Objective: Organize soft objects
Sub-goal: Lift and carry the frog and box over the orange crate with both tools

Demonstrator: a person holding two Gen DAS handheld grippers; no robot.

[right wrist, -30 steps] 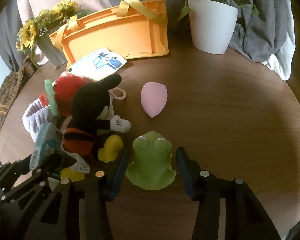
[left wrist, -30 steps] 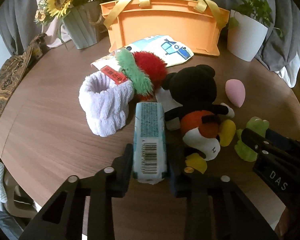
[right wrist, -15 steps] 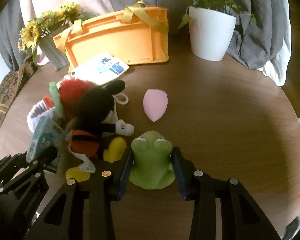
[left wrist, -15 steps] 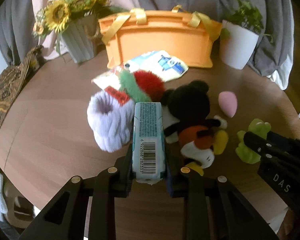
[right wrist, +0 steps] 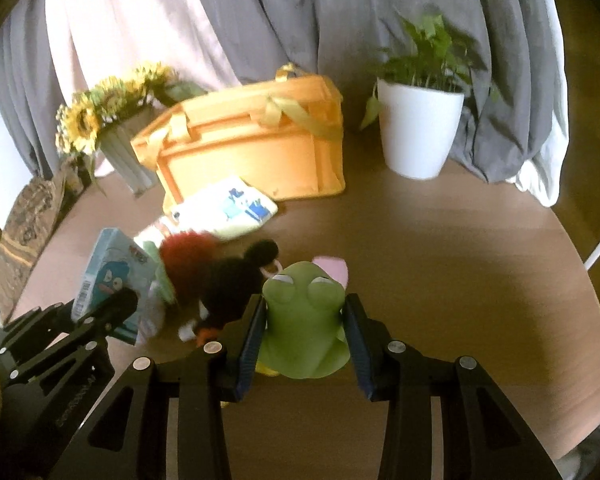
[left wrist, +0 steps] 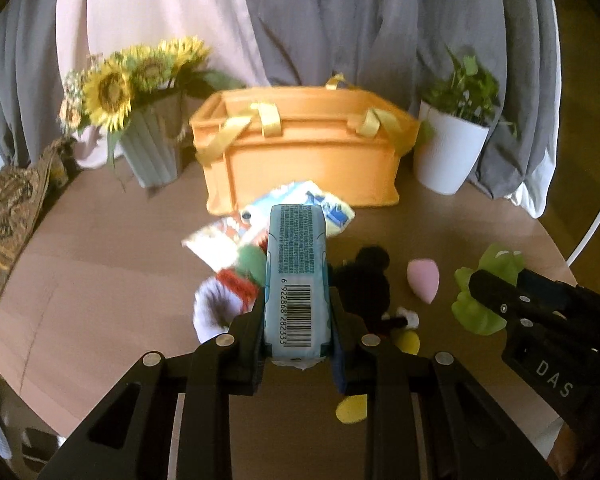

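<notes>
My left gripper (left wrist: 297,334) is shut on a blue tissue pack (left wrist: 296,280) and holds it lifted above the table; the pack also shows in the right wrist view (right wrist: 112,280). My right gripper (right wrist: 304,336) is shut on a green frog toy (right wrist: 304,320), raised off the table; the frog also shows in the left wrist view (left wrist: 488,288). The orange basket (left wrist: 300,152) with yellow handles stands at the back. On the table lie a black mouse plush (left wrist: 364,284), a red and green fluffy toy (right wrist: 184,256), a white knit roll (left wrist: 212,308) and a pink sponge (left wrist: 422,280).
A sunflower vase (left wrist: 148,148) stands left of the basket and a white plant pot (left wrist: 448,156) right of it. Printed cloth packets (right wrist: 228,208) lie in front of the basket. Grey curtains hang behind. The round wooden table (right wrist: 460,272) ends near the right.
Both grippers closed on their objects, the tissue pack and the frog, and lifted them off the table. Both views now tilt up toward the basket.
</notes>
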